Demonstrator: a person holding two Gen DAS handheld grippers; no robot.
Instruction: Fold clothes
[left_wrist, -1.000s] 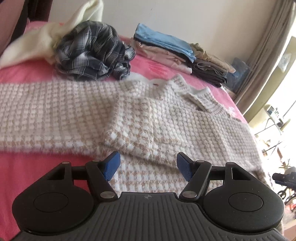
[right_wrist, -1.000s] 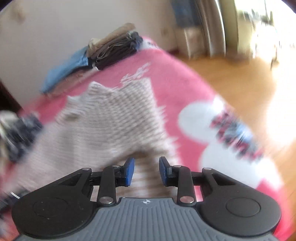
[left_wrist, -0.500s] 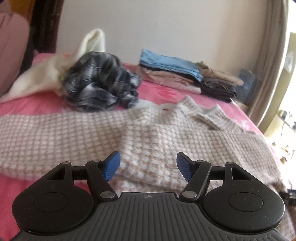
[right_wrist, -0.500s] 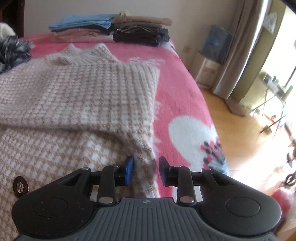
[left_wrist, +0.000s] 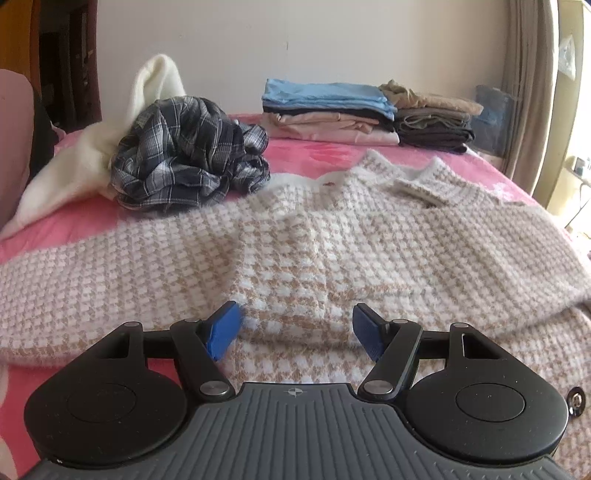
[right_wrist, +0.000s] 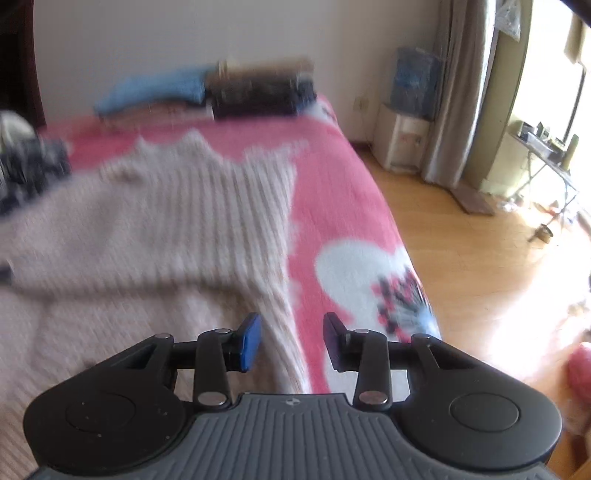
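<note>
A beige-and-white houndstooth sweater (left_wrist: 332, 236) lies spread on the pink bed, one sleeve folded across its body. My left gripper (left_wrist: 297, 330) hovers open just above the folded sleeve's cuff, nothing between its blue pads. In the blurred right wrist view the same sweater (right_wrist: 155, 221) fills the left half, its right edge running down toward me. My right gripper (right_wrist: 290, 341) is open over that edge near the hem, holding nothing.
A crumpled plaid shirt (left_wrist: 184, 155) and a cream garment (left_wrist: 110, 140) sit at the back left. Stacks of folded clothes (left_wrist: 365, 110) line the wall. The bed's right edge (right_wrist: 388, 221) drops to a wooden floor (right_wrist: 480, 258) by a curtain.
My right gripper has opened wider and lifted off the sweater's lower edge. The left gripper has dropped lower and nearer the folded sleeve, still open.
</note>
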